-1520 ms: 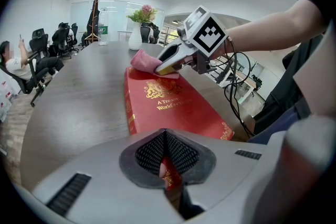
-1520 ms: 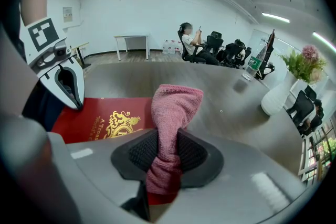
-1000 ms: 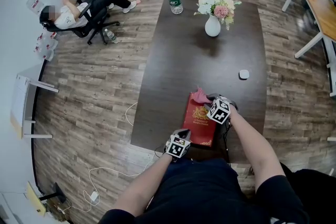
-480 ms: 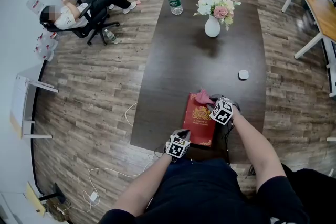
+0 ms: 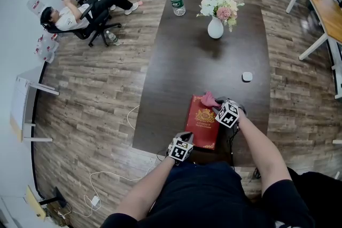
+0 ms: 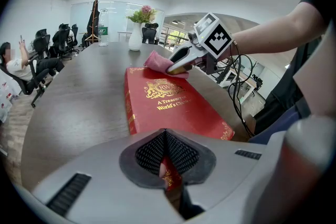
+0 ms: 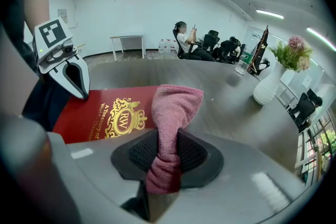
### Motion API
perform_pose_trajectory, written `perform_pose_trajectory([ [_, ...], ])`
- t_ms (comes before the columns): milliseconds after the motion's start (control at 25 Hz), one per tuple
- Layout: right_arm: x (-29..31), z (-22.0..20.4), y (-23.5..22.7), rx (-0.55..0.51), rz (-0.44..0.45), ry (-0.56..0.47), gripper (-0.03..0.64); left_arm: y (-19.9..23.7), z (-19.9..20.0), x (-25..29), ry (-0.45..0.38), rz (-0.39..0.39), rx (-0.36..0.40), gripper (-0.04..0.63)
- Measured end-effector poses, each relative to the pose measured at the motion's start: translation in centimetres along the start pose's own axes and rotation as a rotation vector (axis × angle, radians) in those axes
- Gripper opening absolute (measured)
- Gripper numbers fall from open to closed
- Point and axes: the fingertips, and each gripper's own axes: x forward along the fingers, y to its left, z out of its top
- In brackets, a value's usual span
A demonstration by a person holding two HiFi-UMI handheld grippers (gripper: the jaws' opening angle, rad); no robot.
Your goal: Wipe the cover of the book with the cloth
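Observation:
A red book [image 5: 202, 121] with gold print lies on the dark table [image 5: 181, 67] near its front edge. My left gripper [image 5: 186, 140] is shut on the book's near edge; in the left gripper view its jaws [image 6: 167, 165] pinch the red cover [image 6: 168, 99]. My right gripper [image 5: 215, 105] is shut on a pink cloth [image 5: 207, 99], which rests on the book's far right corner. The right gripper view shows the cloth [image 7: 173, 107] bunched between the right gripper [image 7: 165, 157] jaws, over the book [image 7: 110, 113], with the left gripper [image 7: 73, 76] beyond.
A white vase of flowers [image 5: 215, 26] and a water bottle [image 5: 178, 1] stand at the table's far end. A small white round object [image 5: 247, 76] lies to the right. A person sits in a chair [image 5: 72, 16] at far left. Cables [image 5: 131, 115] trail on the floor.
My right gripper and the pink cloth have slid a little to the right along the book's far end. The left gripper and the book have stayed put.

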Motion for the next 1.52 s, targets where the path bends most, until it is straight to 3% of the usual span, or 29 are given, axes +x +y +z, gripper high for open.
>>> perform_pose_trajectory([
  [1520, -2.8, -3.6, -1.1, 0.078, -0.036, 0.016, 0.106, 0.0, -0.3, 0.1, 0.000, -0.014, -0.007, -0.005],
])
